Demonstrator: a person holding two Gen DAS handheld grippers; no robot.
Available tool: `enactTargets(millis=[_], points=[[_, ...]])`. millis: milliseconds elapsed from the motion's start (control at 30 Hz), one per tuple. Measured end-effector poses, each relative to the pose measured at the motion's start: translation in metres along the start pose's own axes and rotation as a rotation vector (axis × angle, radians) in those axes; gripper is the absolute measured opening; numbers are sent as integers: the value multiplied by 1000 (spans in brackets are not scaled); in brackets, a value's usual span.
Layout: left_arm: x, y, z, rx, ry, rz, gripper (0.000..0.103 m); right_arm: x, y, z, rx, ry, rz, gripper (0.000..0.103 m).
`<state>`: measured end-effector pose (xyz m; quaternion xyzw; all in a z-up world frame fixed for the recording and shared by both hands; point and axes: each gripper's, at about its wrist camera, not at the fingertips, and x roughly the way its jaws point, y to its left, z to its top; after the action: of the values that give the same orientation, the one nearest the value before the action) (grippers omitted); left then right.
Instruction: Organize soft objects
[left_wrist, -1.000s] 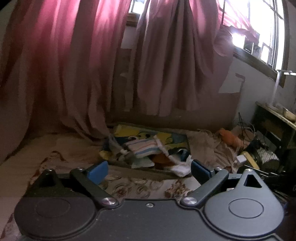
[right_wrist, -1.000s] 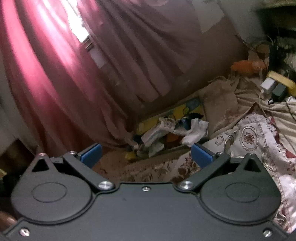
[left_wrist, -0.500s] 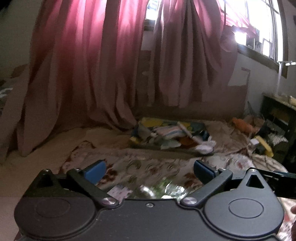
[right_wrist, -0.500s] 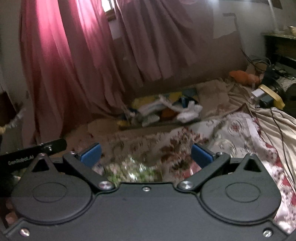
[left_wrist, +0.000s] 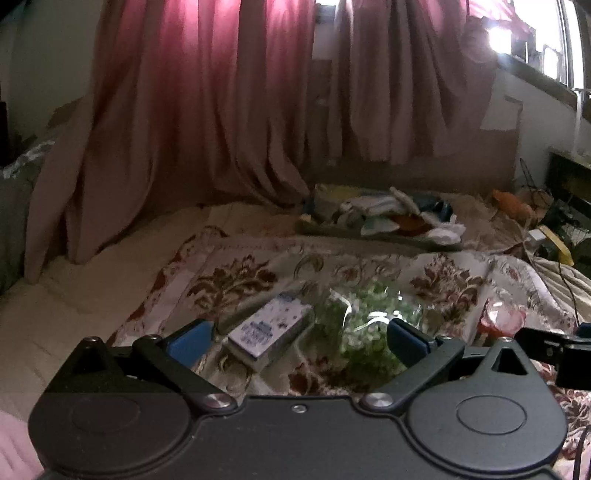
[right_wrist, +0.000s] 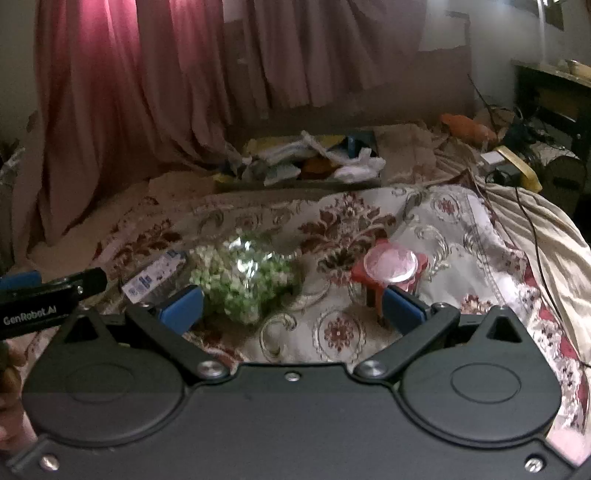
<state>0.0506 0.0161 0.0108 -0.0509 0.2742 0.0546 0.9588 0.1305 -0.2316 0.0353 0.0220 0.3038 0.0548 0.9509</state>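
On the floral bedspread (left_wrist: 236, 280) (right_wrist: 343, 218) lie a clear bag of green-white pieces (left_wrist: 365, 317) (right_wrist: 243, 280), a white and blue packet (left_wrist: 269, 328) (right_wrist: 155, 275) and a red pack with a round clear lid (right_wrist: 391, 266) (left_wrist: 498, 321). My left gripper (left_wrist: 297, 339) hangs open above the packet and bag. My right gripper (right_wrist: 293, 306) is open too, between the bag and the red pack, holding nothing. Far back, a flat tray (left_wrist: 373, 232) (right_wrist: 295, 181) holds a heap of socks and small cloths (left_wrist: 391, 214) (right_wrist: 314, 158).
Pink curtains (left_wrist: 207, 103) hang behind the bed. An orange plush toy (right_wrist: 467, 127), chargers, cables and a yellow box (right_wrist: 517, 168) sit at the right by a dark cabinet (right_wrist: 554, 96). The left gripper's body (right_wrist: 44, 295) shows at the right view's left edge.
Both grippers have pulled back from the tray of cloths and tilted down. The bag, packet and red pack on the bedspread have come into view close below them. Both stayed open.
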Motion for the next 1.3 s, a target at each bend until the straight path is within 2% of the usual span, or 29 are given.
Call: enactTargets(millis=[300,633,933,1133,1300], points=[[17,-1,-26,31,137,11,101,21,2,-17,-3,79,-31,103],[21,-4,-34,64,181,26,101,28,2,-28,-12,106,-42,103],[34,2,-41,56,236,101,101,48,8,-35,-42,157,-27,103],[41,8,-42,25,221,143,101,56,7,-39,10,124,-15,103],[47,5,-46,50,181,170,101,61,6,-43,43,87,-23,103]])
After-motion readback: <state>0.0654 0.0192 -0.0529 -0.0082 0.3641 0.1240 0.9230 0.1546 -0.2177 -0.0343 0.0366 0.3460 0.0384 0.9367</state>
